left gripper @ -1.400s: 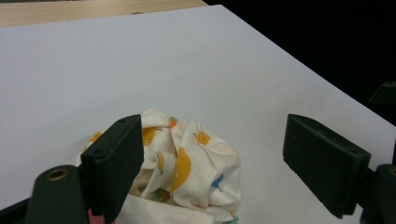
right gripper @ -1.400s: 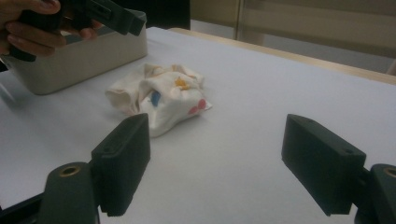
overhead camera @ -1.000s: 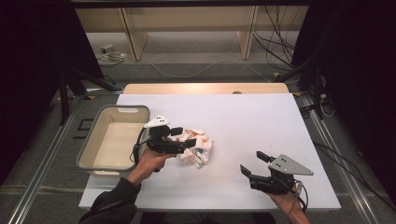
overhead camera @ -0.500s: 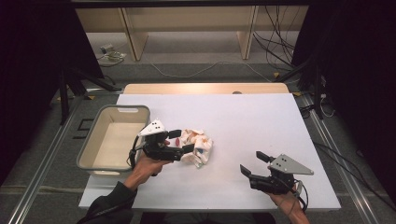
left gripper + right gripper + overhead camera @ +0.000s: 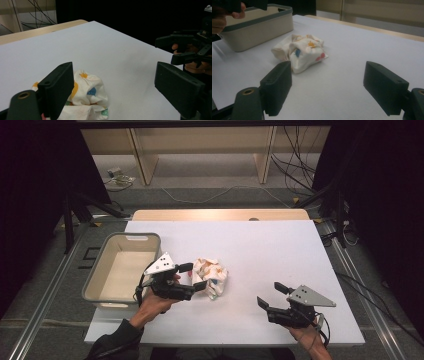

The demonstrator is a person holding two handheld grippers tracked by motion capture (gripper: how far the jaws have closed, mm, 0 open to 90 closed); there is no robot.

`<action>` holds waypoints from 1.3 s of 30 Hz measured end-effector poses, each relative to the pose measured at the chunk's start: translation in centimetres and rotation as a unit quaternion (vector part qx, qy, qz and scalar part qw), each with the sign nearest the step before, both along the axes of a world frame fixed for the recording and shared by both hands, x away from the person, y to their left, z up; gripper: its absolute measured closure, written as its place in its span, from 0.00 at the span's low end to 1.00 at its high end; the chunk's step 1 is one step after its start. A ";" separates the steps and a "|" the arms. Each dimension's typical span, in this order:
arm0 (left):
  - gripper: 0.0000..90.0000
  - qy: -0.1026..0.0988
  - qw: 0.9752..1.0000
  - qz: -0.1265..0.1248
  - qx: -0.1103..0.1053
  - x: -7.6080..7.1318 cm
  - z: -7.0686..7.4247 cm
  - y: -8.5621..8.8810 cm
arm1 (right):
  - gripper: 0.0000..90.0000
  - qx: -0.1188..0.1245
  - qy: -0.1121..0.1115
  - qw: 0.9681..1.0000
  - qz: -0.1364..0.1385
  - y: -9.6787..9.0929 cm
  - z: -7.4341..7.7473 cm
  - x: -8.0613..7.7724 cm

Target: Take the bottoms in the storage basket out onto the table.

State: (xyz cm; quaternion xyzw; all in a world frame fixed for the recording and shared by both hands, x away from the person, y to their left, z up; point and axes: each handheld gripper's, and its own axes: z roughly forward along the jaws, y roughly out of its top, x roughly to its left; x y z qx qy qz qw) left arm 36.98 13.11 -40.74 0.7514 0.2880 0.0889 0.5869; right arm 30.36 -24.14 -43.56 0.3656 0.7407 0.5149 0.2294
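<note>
While the crumpled cloth (image 5: 211, 277) lies near the desk's left edge, the left gripper (image 5: 192, 276), released, sits just beside it; the right gripper (image 5: 270, 295), also released, waits well apart.

Left gripper (image 5: 192, 276) sits farther back from the crumpled cloth (image 5: 212, 276) than a second ago, shifted toward the tub (image 5: 102, 281) side of the table. Earlier its jaws reached over the cloth's near edge; now they stand just beside it, wide apart, pads clear of the fabric. More of the cloth shows uncovered in the high view.
</note>
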 end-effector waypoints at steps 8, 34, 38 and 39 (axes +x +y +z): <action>0.17 -0.009 1.000 -0.001 0.003 -1.0 -0.2 0.5 | 0.26 0.001 0.001 1.000 0.000 0.0 0.0 0.0; 0.16 -0.014 1.000 0.008 0.012 -2.2 -1.0 2.0 | 0.25 0.001 0.002 1.000 0.005 0.0 -0.1 0.1; 0.13 -0.016 1.000 0.008 0.017 -2.4 -1.2 1.9 | 0.25 0.001 0.005 1.000 0.005 0.1 -0.1 0.0; 0.12 -0.017 1.000 0.009 0.016 -2.4 -1.2 1.9 | 0.25 0.001 0.006 1.000 0.005 0.1 -0.1 0.0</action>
